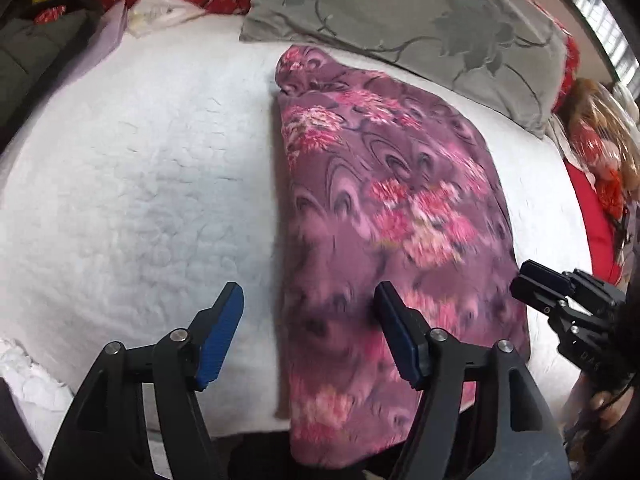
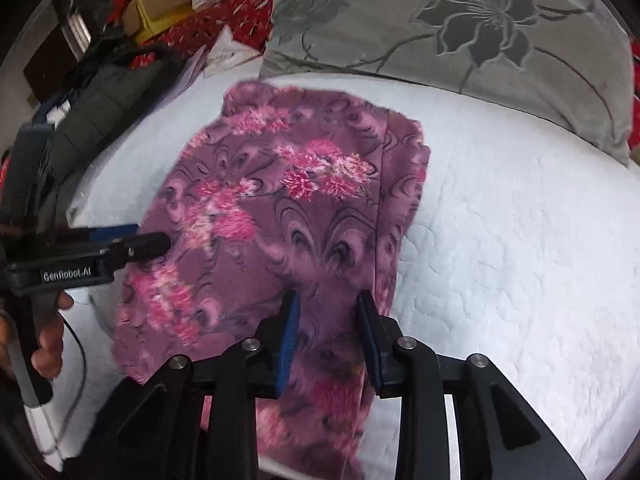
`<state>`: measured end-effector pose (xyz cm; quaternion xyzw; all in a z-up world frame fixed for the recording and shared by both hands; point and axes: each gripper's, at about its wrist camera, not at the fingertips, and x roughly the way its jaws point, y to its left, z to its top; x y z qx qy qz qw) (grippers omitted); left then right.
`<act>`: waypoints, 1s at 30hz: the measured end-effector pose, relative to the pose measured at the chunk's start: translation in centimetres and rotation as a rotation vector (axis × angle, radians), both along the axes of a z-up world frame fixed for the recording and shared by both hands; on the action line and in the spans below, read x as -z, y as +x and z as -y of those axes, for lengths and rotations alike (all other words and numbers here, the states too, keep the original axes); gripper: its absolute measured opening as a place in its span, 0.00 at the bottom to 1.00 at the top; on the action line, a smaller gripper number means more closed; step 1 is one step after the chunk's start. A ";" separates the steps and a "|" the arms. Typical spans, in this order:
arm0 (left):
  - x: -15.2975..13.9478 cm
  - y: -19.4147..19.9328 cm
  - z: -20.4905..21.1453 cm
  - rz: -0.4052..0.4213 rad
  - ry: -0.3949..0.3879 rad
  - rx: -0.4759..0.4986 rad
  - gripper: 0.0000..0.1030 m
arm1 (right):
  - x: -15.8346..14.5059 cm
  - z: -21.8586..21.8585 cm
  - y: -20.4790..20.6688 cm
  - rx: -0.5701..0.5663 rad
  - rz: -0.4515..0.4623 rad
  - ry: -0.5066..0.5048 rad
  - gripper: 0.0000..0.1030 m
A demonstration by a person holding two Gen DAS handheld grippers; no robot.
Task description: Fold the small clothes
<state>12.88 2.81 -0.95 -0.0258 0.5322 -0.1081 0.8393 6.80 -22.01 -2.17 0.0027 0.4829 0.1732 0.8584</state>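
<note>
1. Garment position. The purple floral garment (image 1: 384, 208) lies on the white quilted bed cover (image 1: 132, 184), already folded lengthwise into a long strip. In the left wrist view its long axis runs from 6 o'clock to 12 o'clock. Its far end stops just short of the grey floral pillow (image 1: 420, 12); its near end hangs off the bed edge below both cameras.

2. Left hand-held gripper (image 1: 310, 332). I read the jaws as wide apart and holding nothing. The left finger (image 1: 224, 328) is over bare cover; the right finger is over the cloth. The strip's left edge therefore falls between the fingers, at 12 o'clock.

3. Right hand-held gripper (image 2: 328, 344). The jaws stand partly apart. The cloth passes behind both fingers and I see no pinch, so I judge it empty. The strip's right edge, where layered fabric shows, lies at 1 o'clock.

4. Governing relation. Both hand-held grippers sit at the near end of the strip, one toward each long edge, and neither is clearly nearer. The long axis points straight away from them. I judge the next fold to be crosswise: grip the near end and carry it toward 12 o'clock.

5. Caution. The near cloth is blurred in the left view; exact clearance cannot be confirmed.
</note>
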 end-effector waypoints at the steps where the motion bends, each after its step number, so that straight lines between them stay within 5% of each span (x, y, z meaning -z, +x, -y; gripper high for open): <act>1: 0.3 -0.7 -0.1 0.006 0.009 -0.003 0.67 | 0.1 0.2 -0.6 -0.010 0.002 -0.007 0.31; 5: 3.6 -1.0 1.0 -0.078 0.037 0.009 0.71 | 3.6 0.3 -1.2 0.000 -0.074 -0.106 0.39; 9: 2.5 -2.7 0.6 -0.040 0.042 0.006 0.71 | 2.8 2.0 -2.4 0.075 -0.054 -0.019 0.42; 13: 3.4 -3.0 1.0 -0.051 0.080 0.005 0.71 | 4.0 3.1 -3.0 0.102 -0.054 -0.038 0.48; 18: 3.6 -3.9 1.1 -0.049 0.084 -0.011 0.71 | 4.1 3.9 -3.8 0.165 -0.048 -0.035 0.62; 23: 3.1 -5.7 1.5 -0.038 0.107 -0.005 0.71 | 4.4 4.6 -4.8 0.193 -0.043 -0.096 0.88; 30: 2.0 -9.0 1.4 0.001 0.139 -0.005 0.71 | 3.9 6.6 -7.5 0.279 -0.048 -0.139 0.91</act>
